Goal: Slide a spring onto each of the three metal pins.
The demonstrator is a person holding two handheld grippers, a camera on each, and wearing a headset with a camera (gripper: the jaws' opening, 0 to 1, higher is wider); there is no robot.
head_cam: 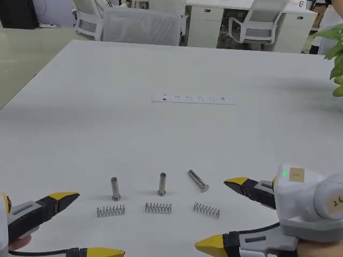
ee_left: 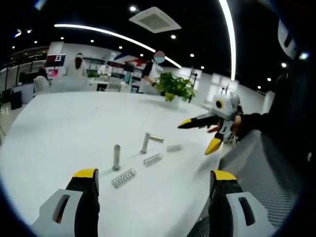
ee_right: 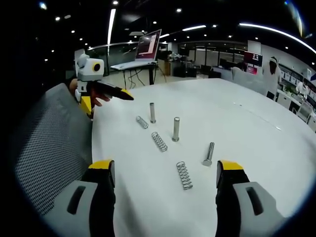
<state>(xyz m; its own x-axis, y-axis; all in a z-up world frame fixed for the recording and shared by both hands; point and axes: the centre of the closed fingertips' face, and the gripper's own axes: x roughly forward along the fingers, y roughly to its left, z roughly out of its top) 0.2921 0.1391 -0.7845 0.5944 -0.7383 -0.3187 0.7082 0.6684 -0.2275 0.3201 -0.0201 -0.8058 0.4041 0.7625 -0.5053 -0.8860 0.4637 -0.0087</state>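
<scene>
Three metal pins sit in a row on the white table point(head_cam: 161, 134). The left pin point(head_cam: 114, 188) and middle pin point(head_cam: 162, 183) stand upright; the right pin point(head_cam: 198, 180) lies on its side. A spring lies in front of each: left spring point(head_cam: 111, 211), middle spring point(head_cam: 158, 208), right spring point(head_cam: 207, 210). My left gripper point(head_cam: 88, 225) is open at the near left, a short way from the left spring. My right gripper point(head_cam: 215, 214) is open at the near right, its jaws either side of the right spring point(ee_right: 184, 175). Neither holds anything.
A flush socket strip point(head_cam: 193, 98) sits in the table's middle, beyond the pins. Office chairs point(head_cam: 142, 25) stand at the far edge and a plant point(head_cam: 335, 53) at the right edge. A mesh chair back point(ee_right: 44, 148) is close by the right gripper.
</scene>
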